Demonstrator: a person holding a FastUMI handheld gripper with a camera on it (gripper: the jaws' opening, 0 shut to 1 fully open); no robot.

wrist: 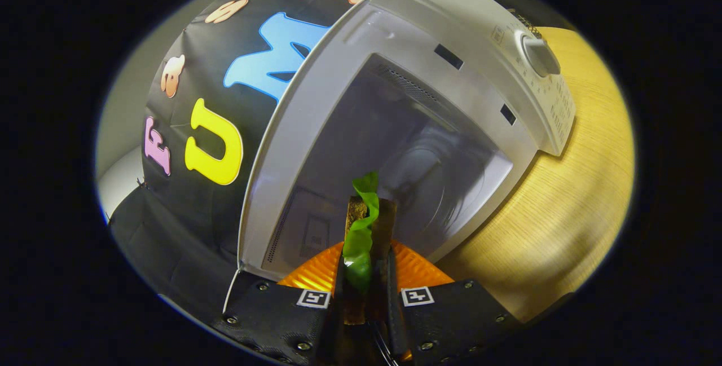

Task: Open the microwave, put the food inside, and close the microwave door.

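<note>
While the sandwich (365,225) stands on edge with its green lettuce leaf poking up, both fingers of the gripper (364,292) clamp it tight, right at the mouth of the open white microwave (406,129), which sits on a wooden table (569,202).

The one view rides on the hand-held gripper (365,298), looking forward along its two fingers, tilted, straight into the open microwave (406,129) cavity at close range. The surface (569,197) runs off toward three o'clock, the booth wall toward ten o'clock.
</note>
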